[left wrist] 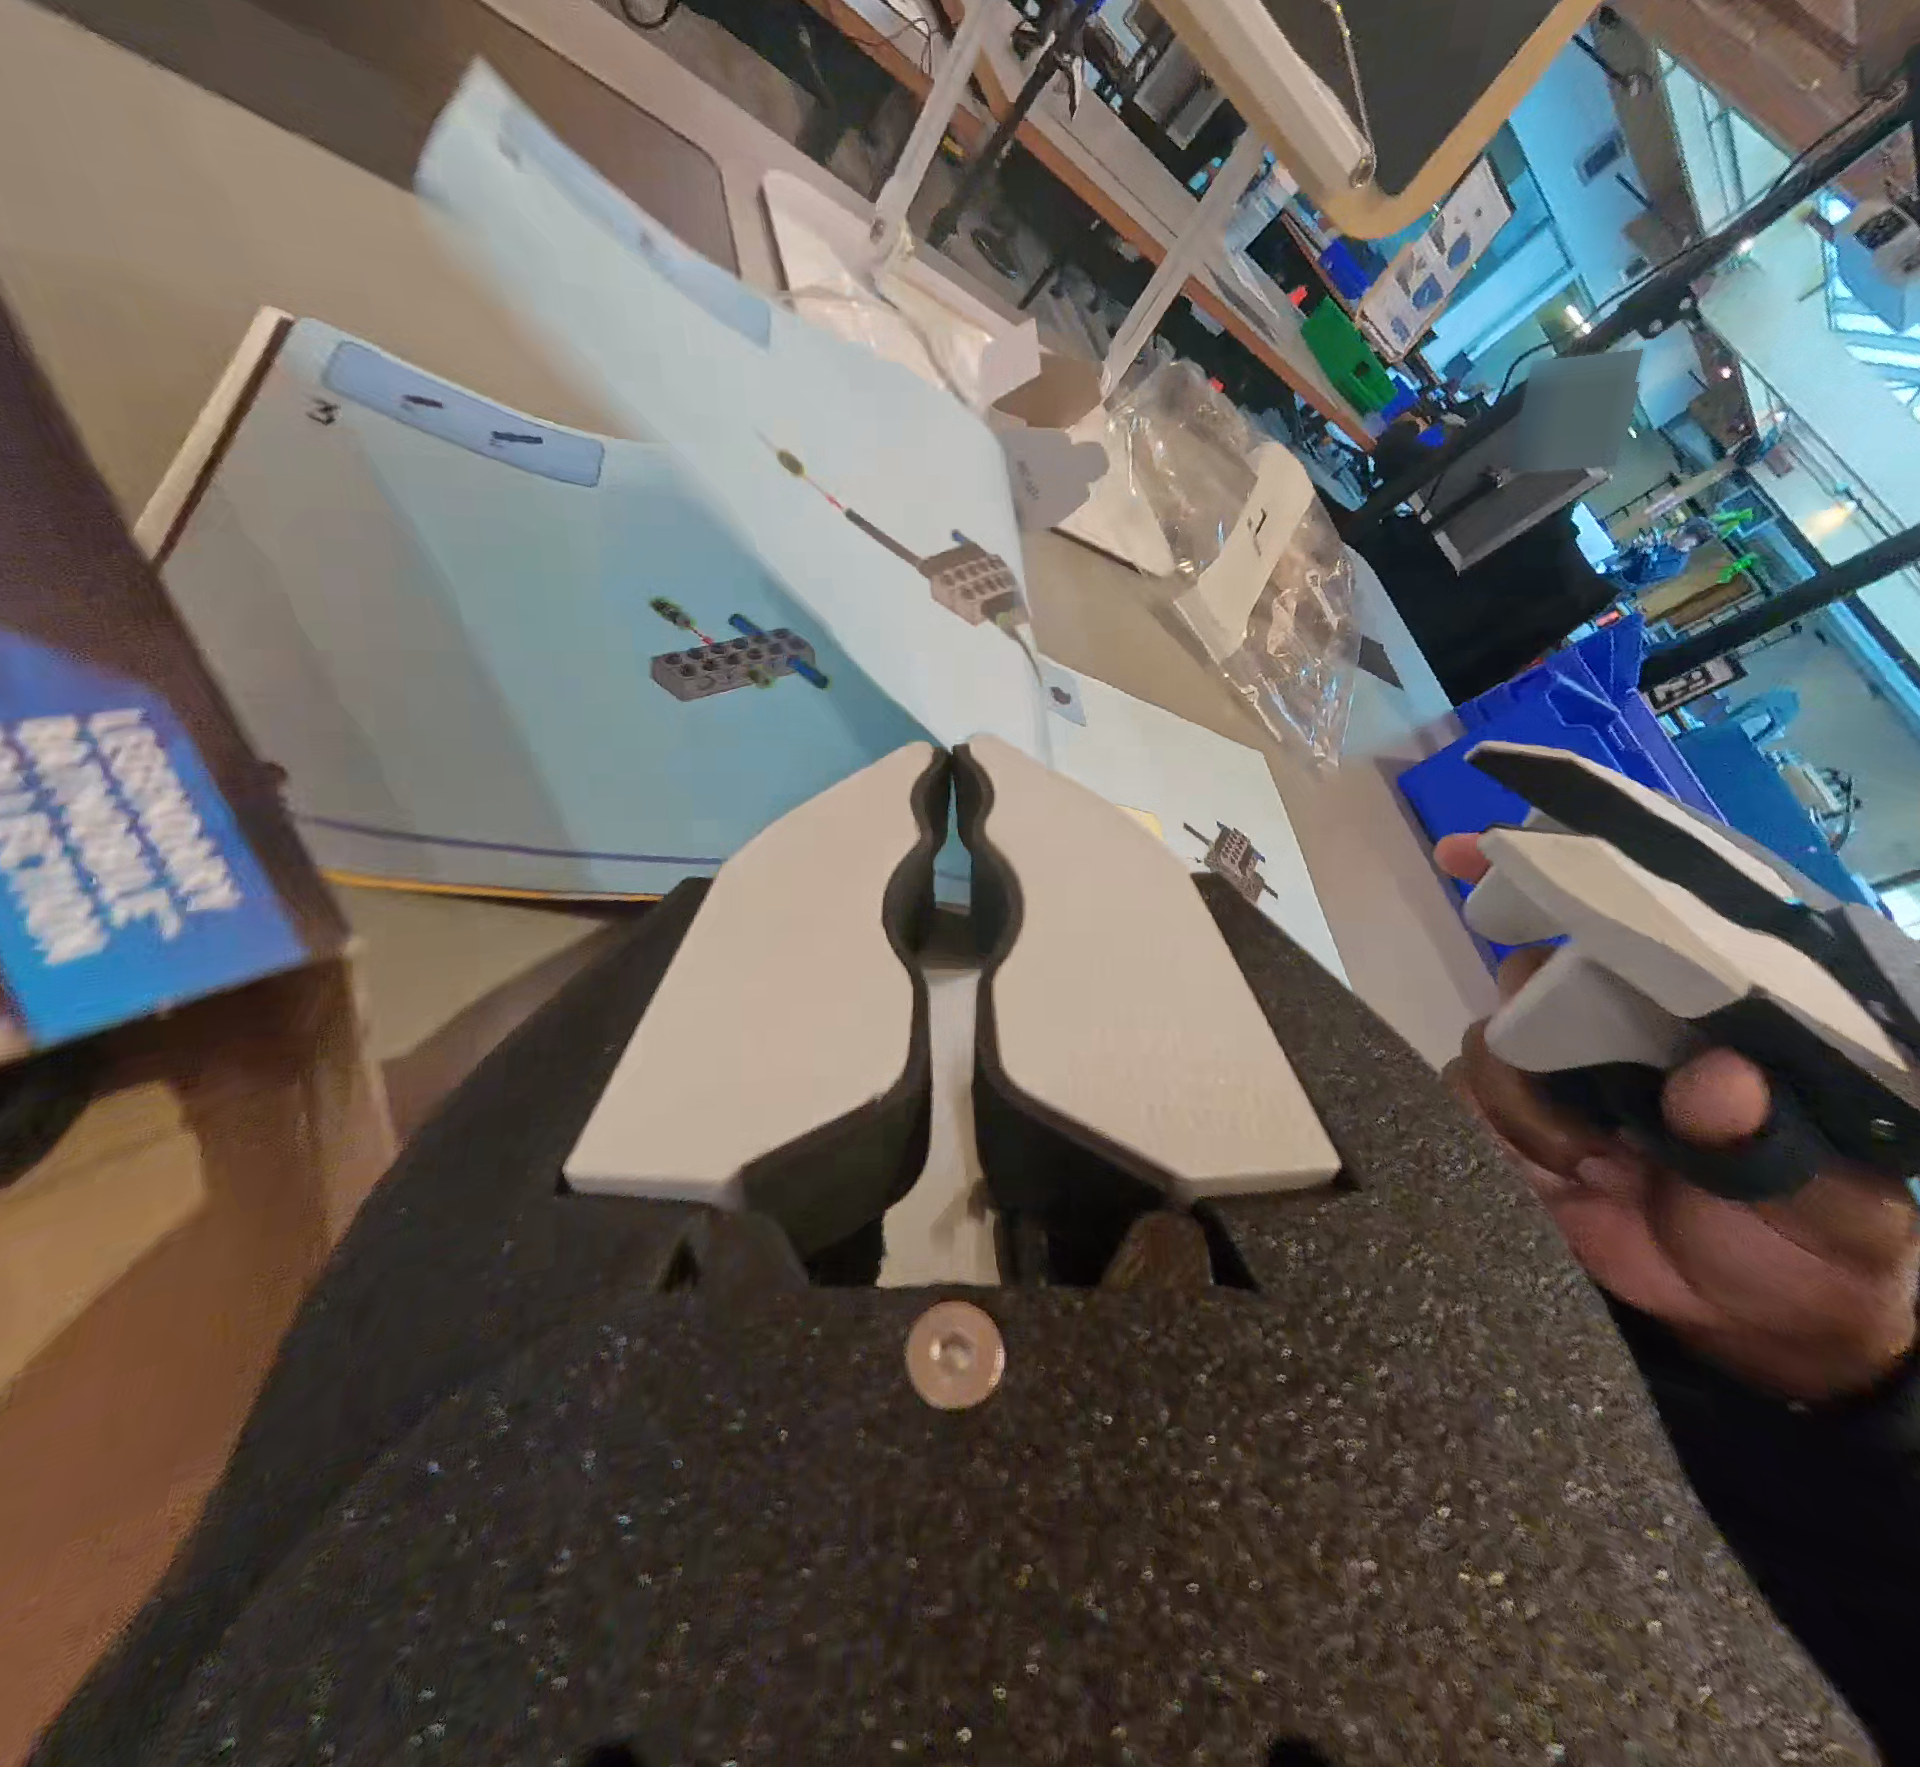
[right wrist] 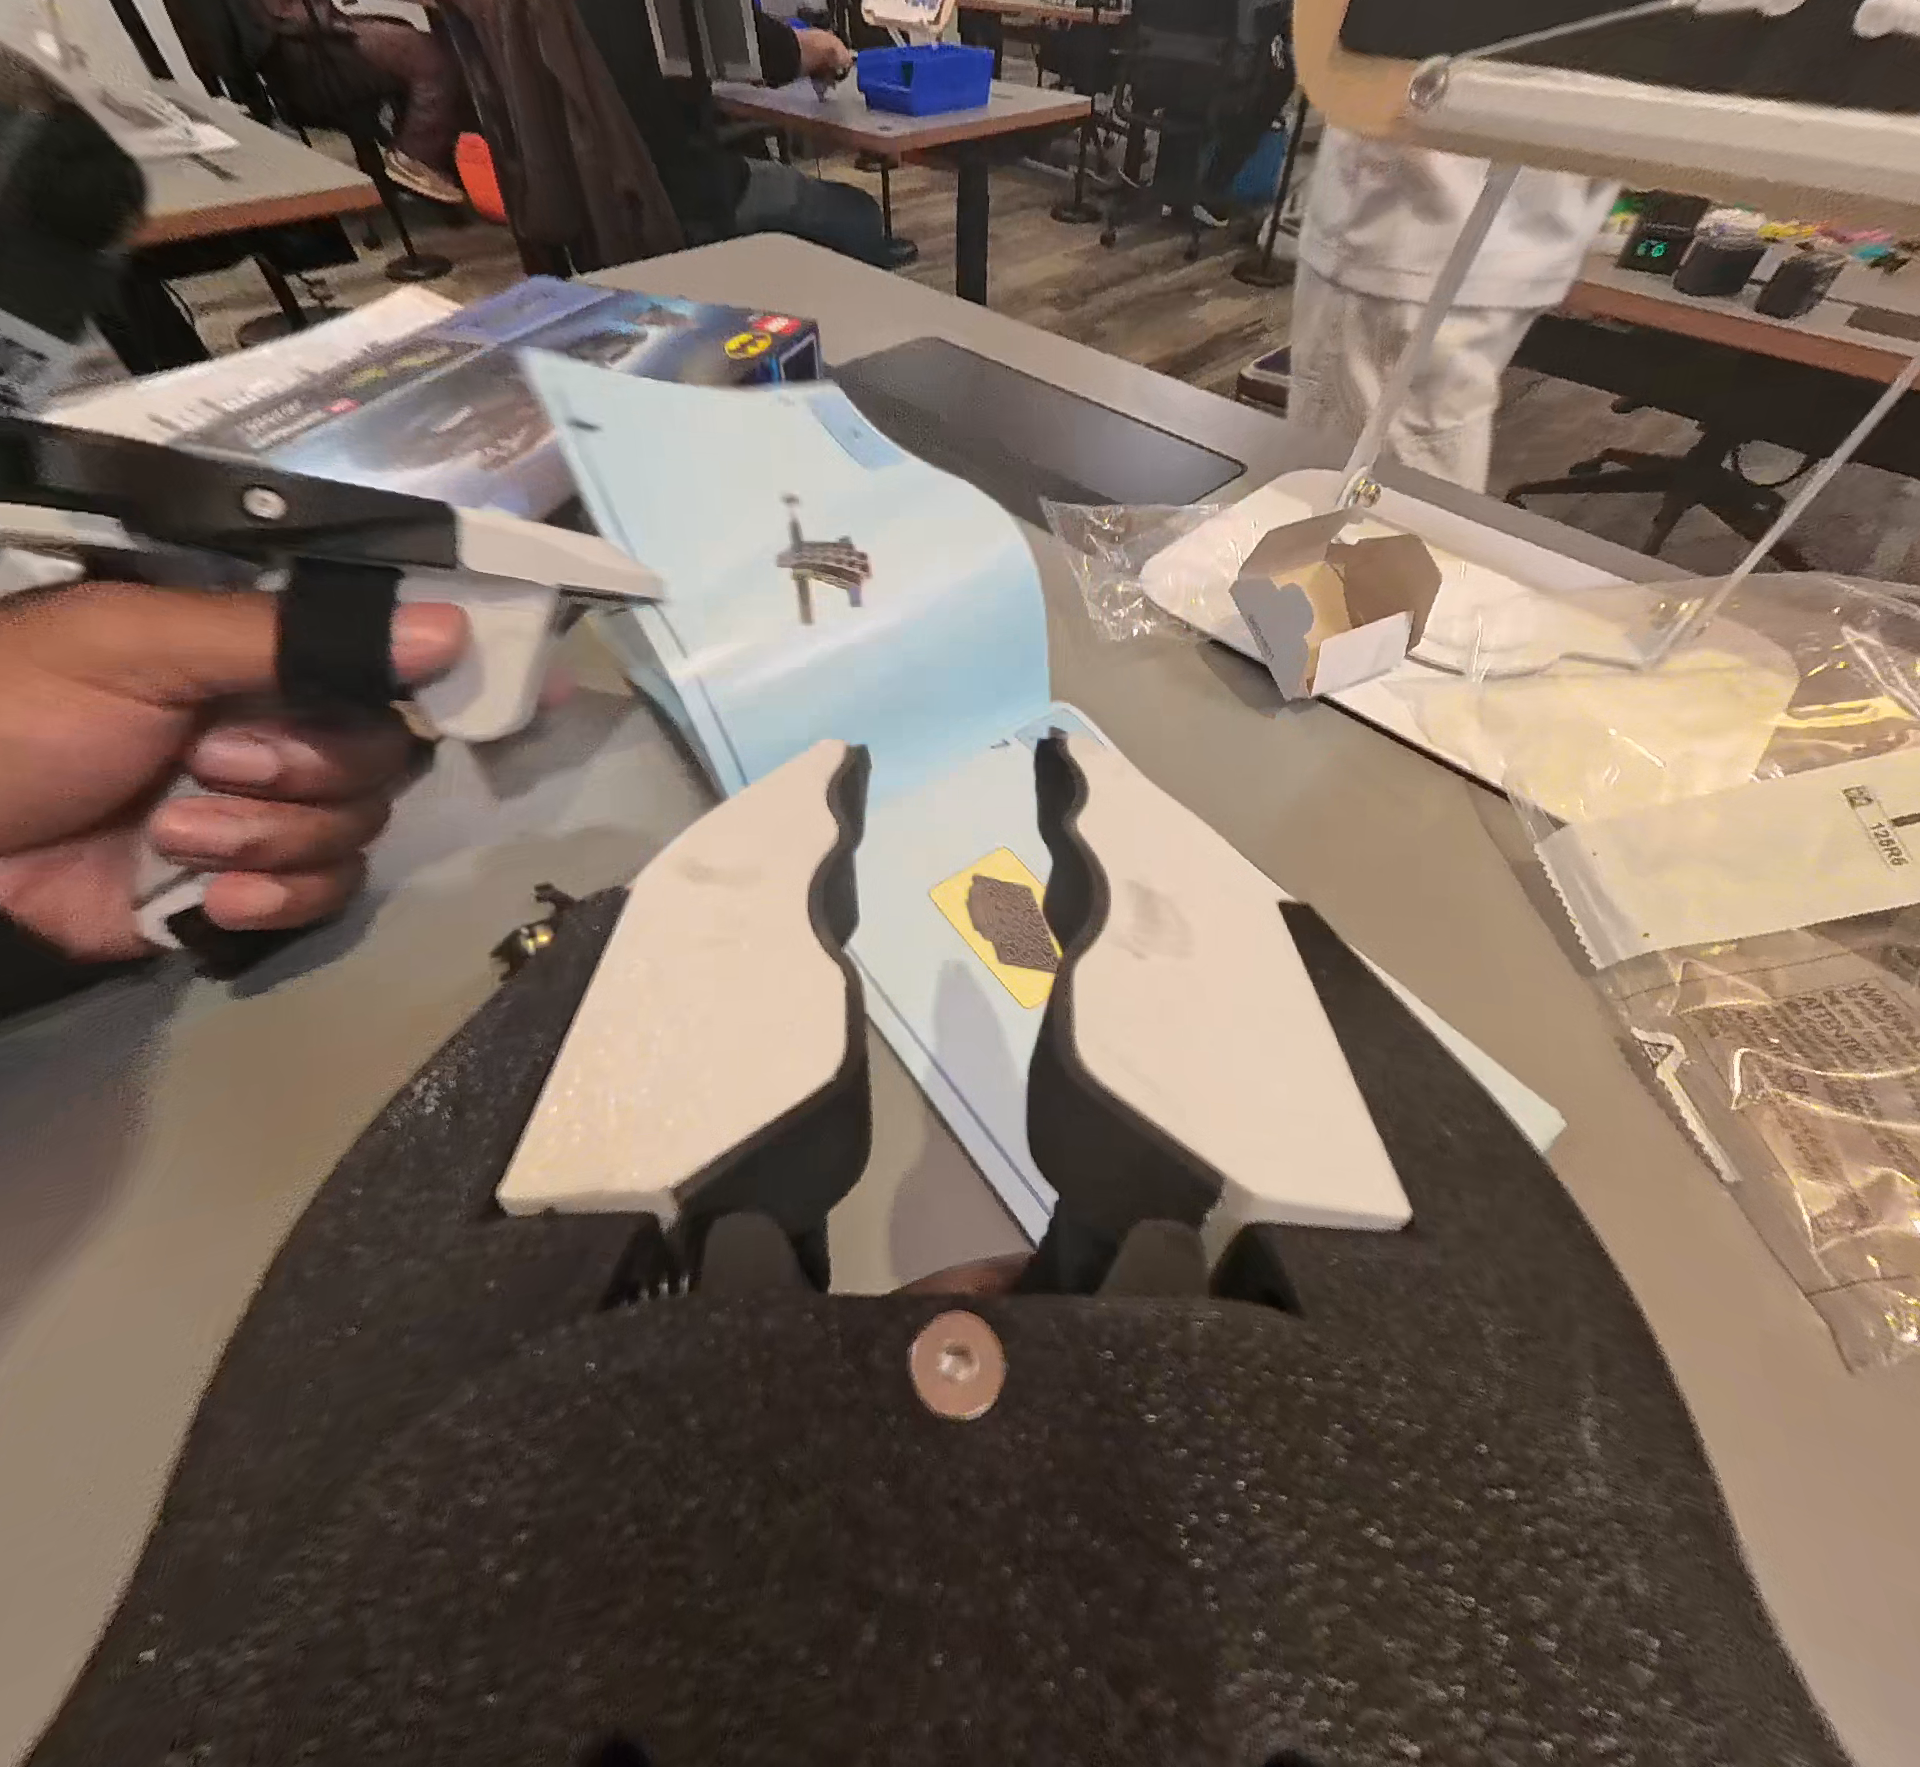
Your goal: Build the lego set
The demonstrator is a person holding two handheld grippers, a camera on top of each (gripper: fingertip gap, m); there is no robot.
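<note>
Booklet [right wrist: 831, 574], pale blue, lies open on the grey table [right wrist: 1351, 834], one page arched up. Left gripper [left wrist: 953, 761], jaws shut, pinches that page's edge. Right gripper [right wrist: 951, 761] hovers nearer, jaws apart and empty, over the flat page.

A pale blue instruction booklet [right wrist: 914, 595] is shown lying open on the grey bench [right wrist: 1299, 844], its pages curled upward, printed with brick-assembly diagrams.
</note>
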